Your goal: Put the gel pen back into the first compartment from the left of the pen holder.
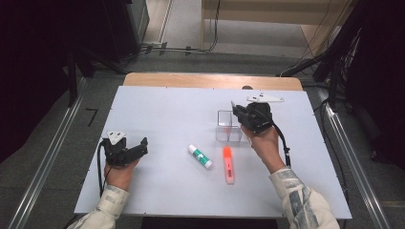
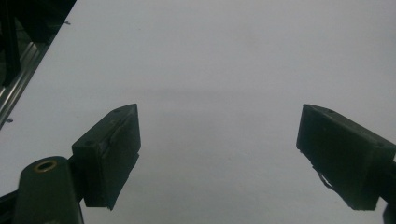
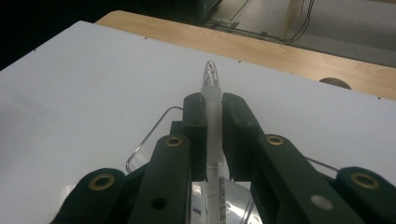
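From my remote station, I look down on the white table (image 1: 157, 191), the broadest thing in the scene, with a strip of its wooden top showing along the far edge. On its right half stands a clear plastic box (image 1: 224, 125), open-topped, with something orange showing through its wall. My right gripper (image 1: 237, 112) hangs just above the box's right side, its jaws clamped together on a slim translucent pen (image 3: 213, 107); in the right gripper view the pen runs straight up between the two black pads, its capped tip pointing toward the table's far edge and its printed barrel lying over the box's rim. My left gripper (image 1: 143, 142) rests low near the table's left edge, well apart from everything else, its jaws standing wide apart with bare white surface between them. Between the two hands, toward the near edge, lies an orange highlighter (image 1: 229, 165), lengthwise toward me, just below the box. Just beside it to the left lies a white glue stick (image 1: 199, 156) with a green cap, turned at a slant.
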Demonstrator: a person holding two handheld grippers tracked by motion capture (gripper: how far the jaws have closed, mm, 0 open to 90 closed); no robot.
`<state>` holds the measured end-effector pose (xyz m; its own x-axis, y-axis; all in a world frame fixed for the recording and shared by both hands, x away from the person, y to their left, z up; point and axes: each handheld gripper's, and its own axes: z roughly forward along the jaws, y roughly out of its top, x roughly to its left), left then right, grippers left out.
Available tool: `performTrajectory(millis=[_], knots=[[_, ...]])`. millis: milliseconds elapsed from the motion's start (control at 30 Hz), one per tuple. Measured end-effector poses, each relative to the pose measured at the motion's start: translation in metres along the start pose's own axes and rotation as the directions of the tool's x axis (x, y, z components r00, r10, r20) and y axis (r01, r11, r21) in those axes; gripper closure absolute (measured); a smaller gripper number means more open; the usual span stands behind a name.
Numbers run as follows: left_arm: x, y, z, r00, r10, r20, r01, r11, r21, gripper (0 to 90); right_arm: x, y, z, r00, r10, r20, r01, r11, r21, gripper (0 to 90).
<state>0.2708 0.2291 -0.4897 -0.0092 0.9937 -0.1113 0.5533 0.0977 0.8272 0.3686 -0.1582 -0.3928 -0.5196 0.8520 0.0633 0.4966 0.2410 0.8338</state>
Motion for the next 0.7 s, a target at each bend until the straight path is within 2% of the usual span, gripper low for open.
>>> performTrajectory(millis=[700], knots=[[0.001, 0.0, 0.0, 1.0, 0.001, 0.002, -0.001, 1.0, 0.0, 14.0, 0.013, 0.026, 0.02, 0.9997, 0.0, -0.025, 0.0, 1.0, -0.001, 78.8]])
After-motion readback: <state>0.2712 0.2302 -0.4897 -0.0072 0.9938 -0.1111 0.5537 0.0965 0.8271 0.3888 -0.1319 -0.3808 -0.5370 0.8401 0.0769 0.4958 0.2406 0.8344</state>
